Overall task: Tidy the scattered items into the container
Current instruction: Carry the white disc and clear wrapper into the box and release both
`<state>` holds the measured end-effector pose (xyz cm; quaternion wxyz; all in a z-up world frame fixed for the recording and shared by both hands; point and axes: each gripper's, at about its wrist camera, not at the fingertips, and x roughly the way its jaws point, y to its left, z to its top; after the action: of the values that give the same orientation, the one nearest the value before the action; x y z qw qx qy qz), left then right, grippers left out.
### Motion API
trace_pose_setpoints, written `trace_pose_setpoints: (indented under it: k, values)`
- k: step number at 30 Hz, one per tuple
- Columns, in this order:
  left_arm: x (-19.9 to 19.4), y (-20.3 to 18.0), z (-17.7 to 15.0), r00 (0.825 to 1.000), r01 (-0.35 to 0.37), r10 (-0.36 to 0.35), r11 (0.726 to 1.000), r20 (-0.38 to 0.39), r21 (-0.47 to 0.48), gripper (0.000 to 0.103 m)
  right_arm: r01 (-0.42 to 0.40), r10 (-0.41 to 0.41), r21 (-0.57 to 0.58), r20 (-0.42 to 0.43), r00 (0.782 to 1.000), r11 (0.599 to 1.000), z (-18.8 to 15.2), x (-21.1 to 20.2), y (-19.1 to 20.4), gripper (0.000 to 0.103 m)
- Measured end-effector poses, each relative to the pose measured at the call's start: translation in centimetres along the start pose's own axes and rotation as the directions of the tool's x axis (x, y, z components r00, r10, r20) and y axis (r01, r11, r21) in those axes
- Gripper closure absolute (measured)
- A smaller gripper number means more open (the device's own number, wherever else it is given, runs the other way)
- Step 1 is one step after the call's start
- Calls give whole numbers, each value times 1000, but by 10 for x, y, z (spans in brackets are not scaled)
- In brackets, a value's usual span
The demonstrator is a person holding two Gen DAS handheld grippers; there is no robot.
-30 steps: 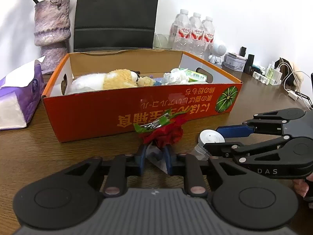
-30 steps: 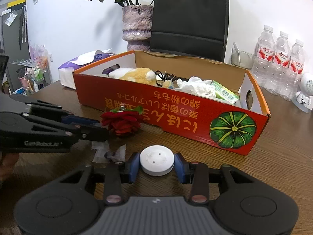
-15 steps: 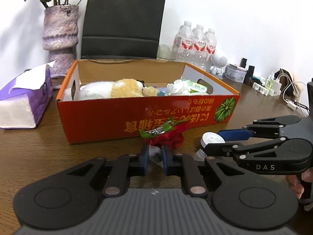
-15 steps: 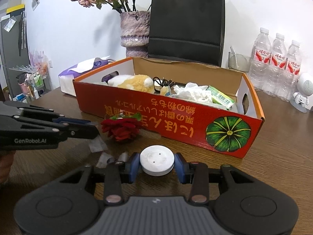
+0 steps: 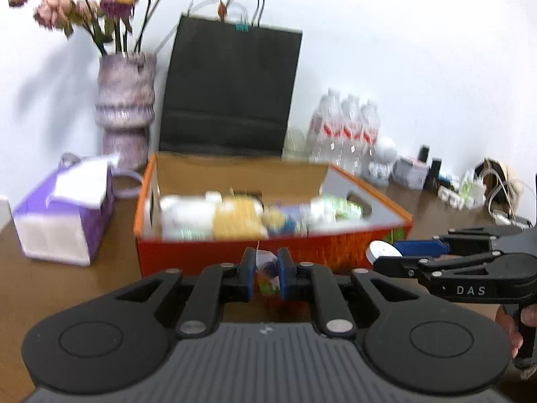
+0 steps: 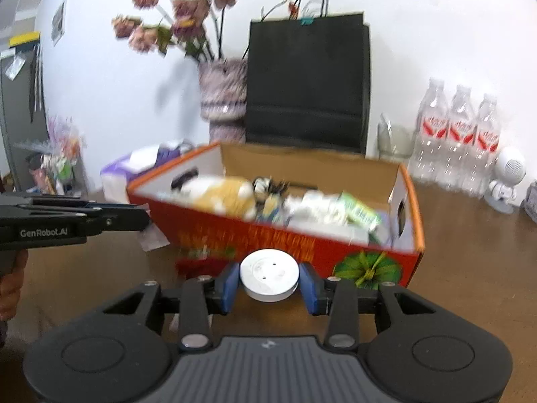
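The orange cardboard box stands ahead on the wooden table, holding a plush toy, crumpled paper and a green packet. My left gripper is shut on the clear wrapper of a red artificial rose, lifted in front of the box's near wall; the rose head itself is mostly hidden and blurred. My right gripper is shut on a white round disc, raised near the box's right front corner. The left gripper also shows in the right wrist view.
Behind the box stand a black paper bag, a vase with dried flowers and three water bottles. A purple tissue box sits at the left. Small gadgets and cables lie at the right.
Both grippers have risen with their loads, so both views now look down into the box. The rose has left the table.
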<state>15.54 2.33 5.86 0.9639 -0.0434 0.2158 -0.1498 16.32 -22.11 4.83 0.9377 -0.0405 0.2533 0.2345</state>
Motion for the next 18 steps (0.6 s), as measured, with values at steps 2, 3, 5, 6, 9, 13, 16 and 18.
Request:
trace_pose_setpoints:
  k: [2, 3, 5, 6, 9, 13, 16, 18]
  values:
    - [1, 1, 15, 999, -4, 4, 1000, 39, 11, 89, 14, -14, 7, 30, 999, 1000, 11, -1, -3, 65]
    - [3, 2, 23, 998, -7, 6, 1000, 60, 17, 89, 22, -22, 7, 46, 999, 1000, 17, -2, -5, 65]
    - [7, 2, 39, 994, -20, 16, 999, 104, 28, 89, 36, -36, 1, 77, 996, 999, 30, 0, -8, 65]
    - [10, 2, 46, 991, -25, 22, 999, 129, 29, 89, 47, -46, 0, 87, 995, 999, 35, 2, -10, 65]
    - [21, 3, 64, 982, -25, 24, 1000, 186, 5, 89, 67, -68, 12, 120, 990, 998, 55, 13, -16, 65]
    - [41, 3, 80, 976, -19, 24, 1000, 215, -22, 89, 42, -50, 50, 159, 986, 998, 78, 30, -23, 65]
    - [64, 7, 89, 978, -35, 45, 998, 204, -52, 89, 56, -65, 57, 170, 983, 997, 94, 46, -23, 65]
    - [80, 13, 91, 981, -55, 70, 994, 183, -90, 89, 73, -82, 58, 160, 984, 996, 102, 60, -24, 65]
